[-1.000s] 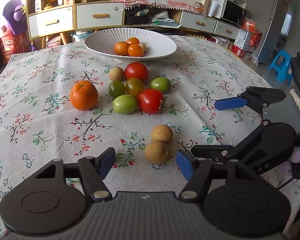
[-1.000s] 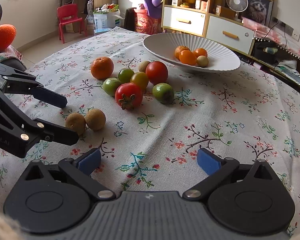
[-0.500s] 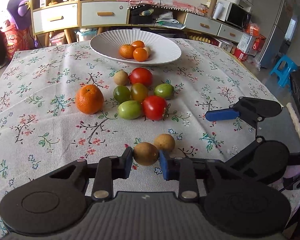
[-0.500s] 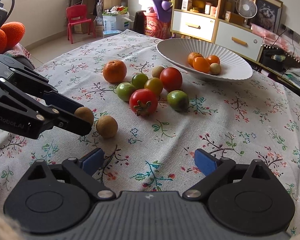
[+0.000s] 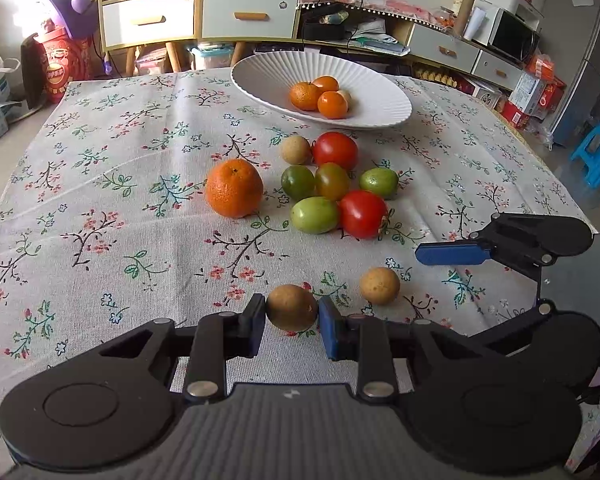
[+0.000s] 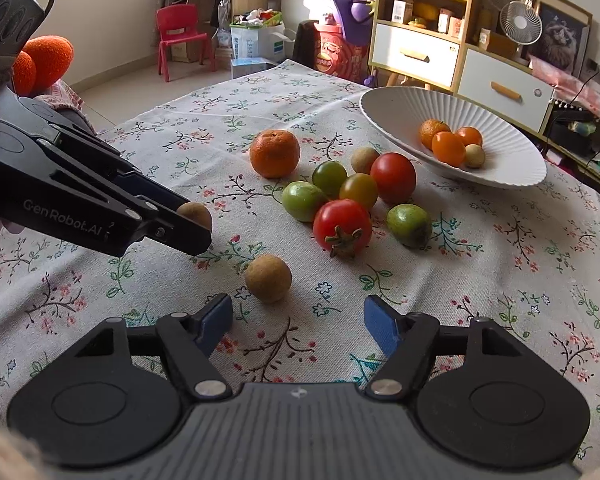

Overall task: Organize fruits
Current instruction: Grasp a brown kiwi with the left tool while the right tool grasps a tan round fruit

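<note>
My left gripper (image 5: 292,320) is shut on a brown longan (image 5: 292,307) and holds it above the floral tablecloth; it also shows in the right wrist view (image 6: 196,216). A second longan (image 5: 379,285) lies on the cloth, just ahead of my open, empty right gripper (image 6: 298,322). A white ribbed bowl (image 5: 260,76) at the back holds small oranges (image 5: 305,96). In front of it lie red tomatoes (image 5: 362,213), green tomatoes (image 5: 314,214), a third longan (image 5: 295,149) and a big orange (image 5: 233,188).
The table's right edge (image 5: 556,184) drops to the floor near a blue stool (image 5: 592,156). Cabinets and shelves (image 5: 196,16) stand behind the table. A red chair (image 6: 178,36) stands far left in the right wrist view.
My left gripper closed on the nearer longan and lifted it off the cloth. My right gripper moved toward the other longan and stayed open.
</note>
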Motion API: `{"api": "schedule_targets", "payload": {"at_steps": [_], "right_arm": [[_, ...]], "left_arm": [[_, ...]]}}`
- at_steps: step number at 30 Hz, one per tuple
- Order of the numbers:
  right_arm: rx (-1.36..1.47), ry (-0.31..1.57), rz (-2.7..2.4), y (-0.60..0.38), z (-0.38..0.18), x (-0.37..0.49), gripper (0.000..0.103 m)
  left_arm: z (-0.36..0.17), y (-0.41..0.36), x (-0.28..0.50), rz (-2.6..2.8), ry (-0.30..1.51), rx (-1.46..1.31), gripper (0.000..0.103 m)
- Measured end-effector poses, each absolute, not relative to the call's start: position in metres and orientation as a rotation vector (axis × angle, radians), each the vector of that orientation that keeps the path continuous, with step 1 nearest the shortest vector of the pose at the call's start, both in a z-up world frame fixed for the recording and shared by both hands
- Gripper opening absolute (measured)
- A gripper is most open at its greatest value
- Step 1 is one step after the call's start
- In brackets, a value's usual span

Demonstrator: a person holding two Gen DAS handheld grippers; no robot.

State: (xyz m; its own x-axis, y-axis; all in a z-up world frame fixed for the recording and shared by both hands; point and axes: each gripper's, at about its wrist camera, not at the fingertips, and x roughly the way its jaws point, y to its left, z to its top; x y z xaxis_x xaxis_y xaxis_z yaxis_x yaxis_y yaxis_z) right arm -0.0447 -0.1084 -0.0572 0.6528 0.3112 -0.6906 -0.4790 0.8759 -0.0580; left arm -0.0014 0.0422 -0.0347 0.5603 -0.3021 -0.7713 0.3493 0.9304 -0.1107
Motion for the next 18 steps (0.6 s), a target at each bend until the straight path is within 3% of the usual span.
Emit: {"api": "schedule_targets", "payload": {"at_steps": [18], "right_arm": [[-0.238,0.74,0.473,-0.098,-0.0544,-0.0395,0.043]], "left_arm": [[-0.0399,0.0424,-0.0012,-0.371,0.916,0.063,0.021]]}}
